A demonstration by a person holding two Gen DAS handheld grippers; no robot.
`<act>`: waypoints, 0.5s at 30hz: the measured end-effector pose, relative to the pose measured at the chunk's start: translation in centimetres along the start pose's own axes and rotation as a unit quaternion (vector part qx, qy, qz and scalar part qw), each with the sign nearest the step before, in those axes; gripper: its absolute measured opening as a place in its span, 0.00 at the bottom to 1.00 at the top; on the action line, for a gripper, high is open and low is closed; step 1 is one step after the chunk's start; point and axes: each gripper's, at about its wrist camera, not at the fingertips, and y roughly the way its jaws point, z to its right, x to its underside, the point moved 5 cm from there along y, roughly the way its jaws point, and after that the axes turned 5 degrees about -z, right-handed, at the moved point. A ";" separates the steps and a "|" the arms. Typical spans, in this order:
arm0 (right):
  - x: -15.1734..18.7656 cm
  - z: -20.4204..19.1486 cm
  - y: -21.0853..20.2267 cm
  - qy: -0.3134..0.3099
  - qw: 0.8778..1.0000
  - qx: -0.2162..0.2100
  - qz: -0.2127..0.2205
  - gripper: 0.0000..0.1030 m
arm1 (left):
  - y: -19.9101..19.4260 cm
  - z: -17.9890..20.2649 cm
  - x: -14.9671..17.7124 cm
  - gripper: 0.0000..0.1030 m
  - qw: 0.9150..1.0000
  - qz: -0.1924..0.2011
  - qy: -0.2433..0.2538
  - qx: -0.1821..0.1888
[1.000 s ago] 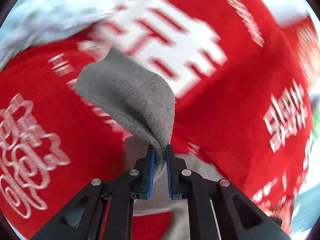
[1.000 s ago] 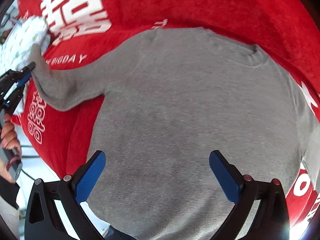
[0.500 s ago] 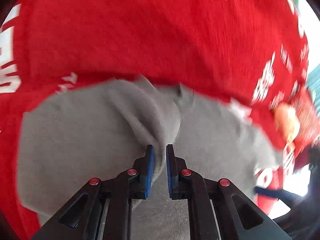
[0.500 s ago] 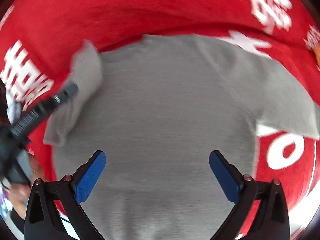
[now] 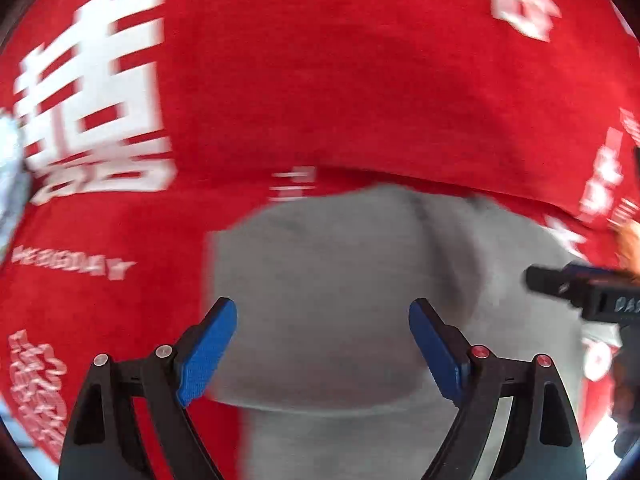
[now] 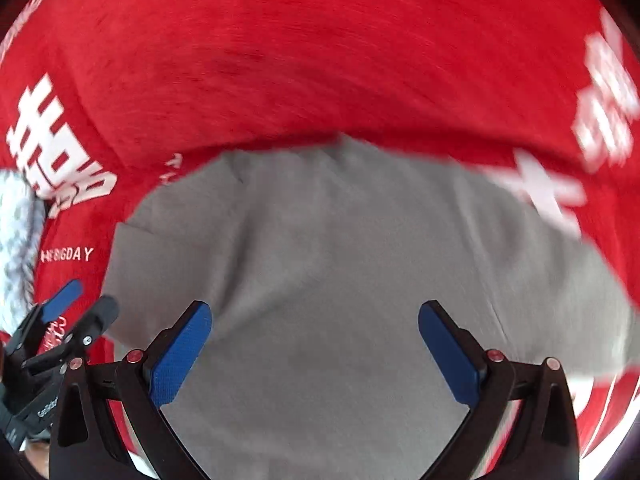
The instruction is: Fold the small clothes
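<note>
The grey top [image 6: 340, 280] lies flat on the red cloth [image 6: 320, 60], left sleeve folded in. Left tool [image 5: 322, 346] has just opened, empty; right tool [image 6: 316, 354] wide, empty. Next, I think: the right sleeve.

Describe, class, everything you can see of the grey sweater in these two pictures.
The grey sweater is a soft, plain knit lying flat on a red cloth printed with white characters. Its left sleeve is folded in across the body; the other sleeve stretches out sideways. Both the left tongs and the right tongs hang open above it. The left tongs' jaws have just been opening, with nothing between them now.
</note>
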 end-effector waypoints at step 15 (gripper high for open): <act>-2.4 0.5 1.9 -0.008 0.999 -0.014 0.033 0.12 | 4.2 -4.9 2.4 0.86 0.995 -0.077 -0.052 -0.023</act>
